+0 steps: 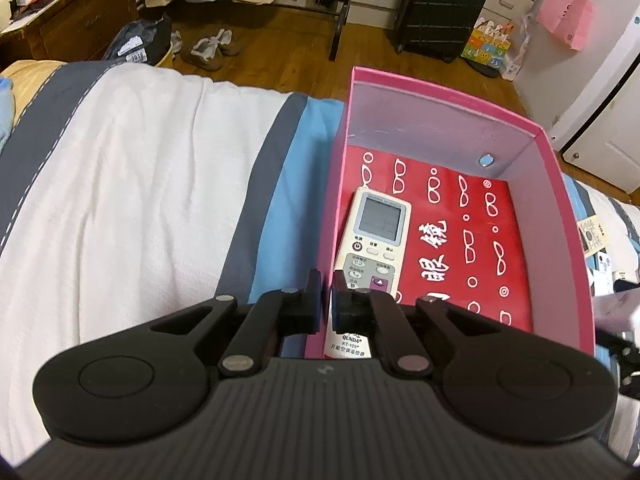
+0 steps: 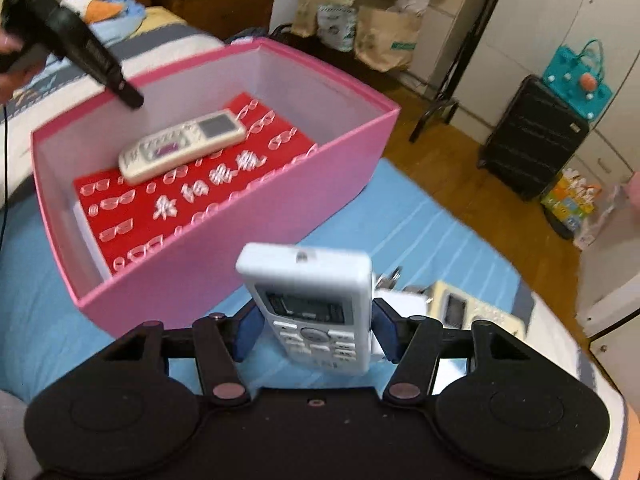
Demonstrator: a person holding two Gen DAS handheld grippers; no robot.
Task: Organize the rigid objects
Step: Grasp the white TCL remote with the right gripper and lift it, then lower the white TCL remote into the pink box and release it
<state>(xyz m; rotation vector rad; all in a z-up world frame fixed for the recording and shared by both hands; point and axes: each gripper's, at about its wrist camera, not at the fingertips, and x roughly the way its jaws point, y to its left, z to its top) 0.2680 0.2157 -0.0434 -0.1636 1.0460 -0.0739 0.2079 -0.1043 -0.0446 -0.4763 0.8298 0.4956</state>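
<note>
My right gripper (image 2: 318,330) is clamped on a white remote (image 2: 316,300), blue pads pressing its two sides, screen and keypad facing me, the top end tilted up and clear of the bed (image 2: 420,216). Just behind it, on the blue striped cover, I see a cream remote (image 2: 472,312) lying flat, with a small white item beside it that I can't make out. Ahead and to the left sits the pink box (image 2: 224,248), open-topped, resting on the bed. Over on the left view, my left gripper (image 1: 326,300) has its fingers drawn nearly together with nothing between them, poised above the near left wall of the box. Inside the box (image 1: 560,216) a beige remote (image 1: 372,248) lies flat along the left side on a red sheet printed with white glasses (image 1: 472,248). From the right view I see that left gripper angled down over the far rim. Beyond the bed: wooden floor, a black suitcase (image 2: 532,140), paper bags (image 2: 384,36).
</note>
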